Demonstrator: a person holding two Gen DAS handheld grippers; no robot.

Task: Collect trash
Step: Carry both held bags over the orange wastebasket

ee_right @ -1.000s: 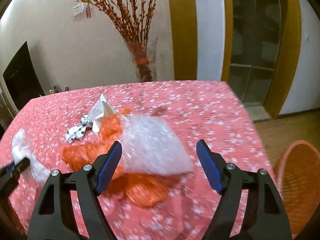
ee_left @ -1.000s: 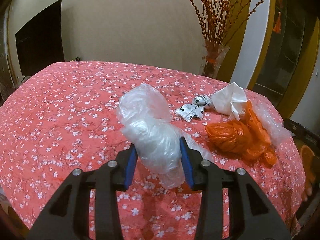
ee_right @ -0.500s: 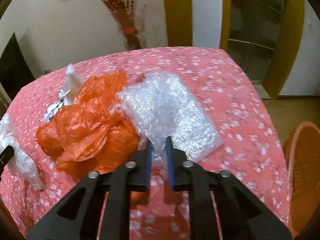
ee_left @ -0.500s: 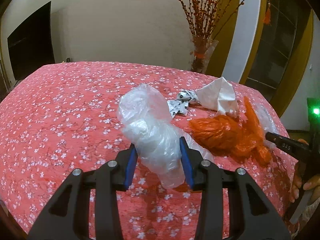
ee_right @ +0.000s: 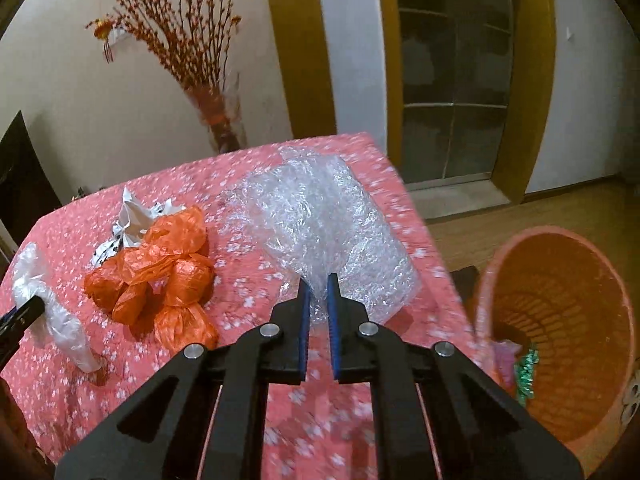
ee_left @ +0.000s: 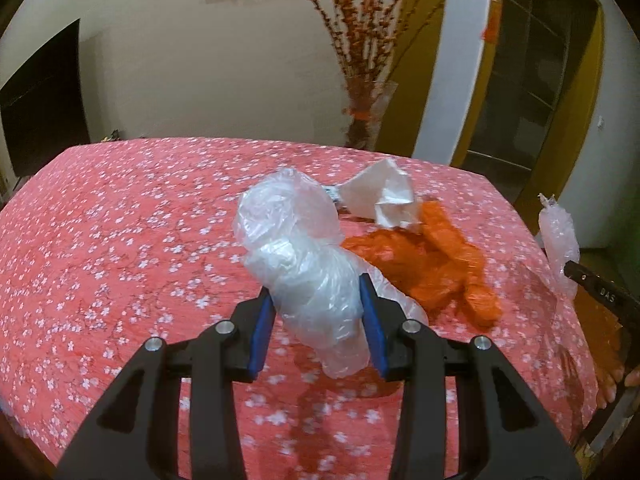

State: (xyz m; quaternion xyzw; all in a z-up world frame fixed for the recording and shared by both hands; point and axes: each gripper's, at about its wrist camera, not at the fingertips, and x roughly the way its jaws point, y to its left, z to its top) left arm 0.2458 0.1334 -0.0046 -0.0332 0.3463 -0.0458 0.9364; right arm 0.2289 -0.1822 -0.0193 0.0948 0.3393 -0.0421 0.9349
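My left gripper (ee_left: pixel 316 300) is shut on a crumpled clear plastic bag (ee_left: pixel 300 248) and holds it above the red flowered tablecloth (ee_left: pixel 120 248); the bag also shows in the right wrist view (ee_right: pixel 48 300). My right gripper (ee_right: pixel 317 292) is shut on a sheet of bubble wrap (ee_right: pixel 324 220), lifted off the table; the wrap also shows in the left wrist view (ee_left: pixel 558 240). An orange plastic bag (ee_right: pixel 160 268) and a white crumpled paper (ee_left: pixel 384 196) lie on the table between the grippers.
An orange mesh waste basket (ee_right: pixel 560 320) stands on the floor right of the table, with some trash inside. A black-and-white wrapper (ee_right: pixel 106 248) lies by the white paper. A glass vase of red branches (ee_left: pixel 366 116) stands behind the table.
My right gripper closed on the bubble wrap, lifted it off the table and moved right towards the basket. My left gripper kept its hold on the clear bag and shifted right.
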